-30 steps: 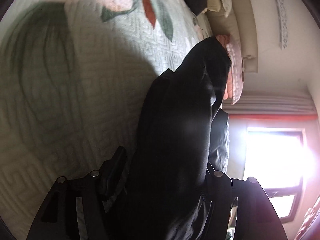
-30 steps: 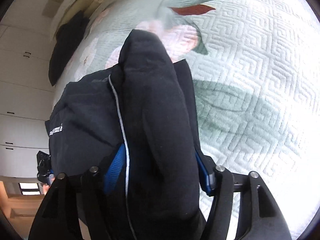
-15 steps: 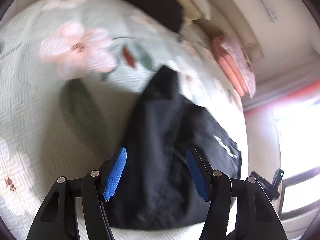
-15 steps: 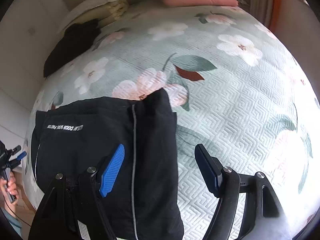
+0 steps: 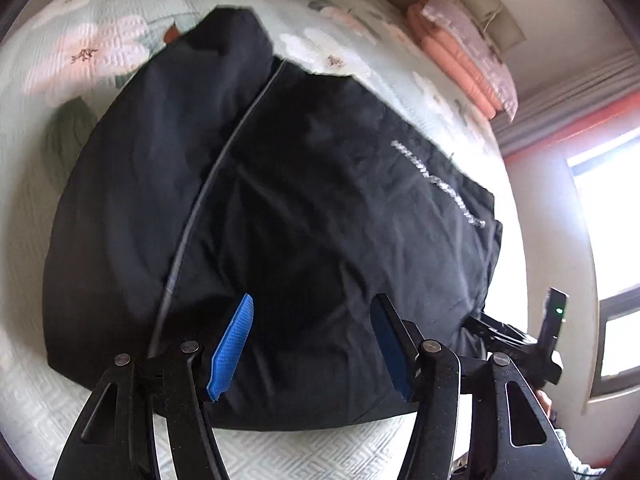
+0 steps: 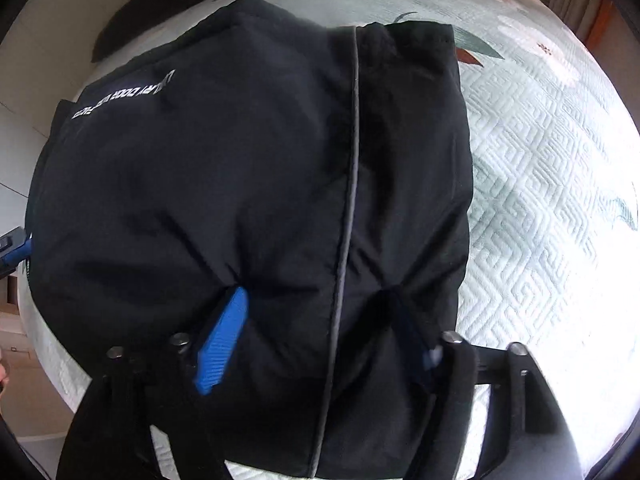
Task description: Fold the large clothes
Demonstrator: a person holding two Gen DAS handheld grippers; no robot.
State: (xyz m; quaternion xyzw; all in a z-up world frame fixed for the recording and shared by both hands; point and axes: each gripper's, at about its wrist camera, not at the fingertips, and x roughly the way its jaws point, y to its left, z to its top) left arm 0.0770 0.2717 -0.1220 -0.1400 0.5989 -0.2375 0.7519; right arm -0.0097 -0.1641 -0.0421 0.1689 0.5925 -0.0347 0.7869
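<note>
A black padded garment (image 5: 320, 180) (image 6: 200, 180) lies folded on the bed, with a grey piping line (image 5: 208, 184) (image 6: 352, 160) and white lettering (image 5: 440, 184) (image 6: 124, 96). My left gripper (image 5: 312, 300) hangs over its near edge, jaws apart and closing slightly, with no fabric pinched. My right gripper (image 6: 316, 292) has its fingertips sunk into the puffy fabric near the piping. Its jaws are opening and a bulge of cloth lies between them. The left blue pad (image 6: 222, 336) shows bare; the other pad is mostly hidden in dark folds.
A pale green quilted bedspread (image 5: 80, 60) (image 6: 540, 160) with pink flowers covers the bed. Another dark garment (image 6: 160, 0) lies near the headboard, beside folded pink bedding (image 5: 460, 56). The other gripper (image 5: 520, 344) shows at the garment's right edge, and a bright window (image 5: 608, 200) is beyond.
A second ago both grippers held bunched black fabric. They let go and lifted off, and the garment now lies flat and folded. The right gripper has come back down onto it.
</note>
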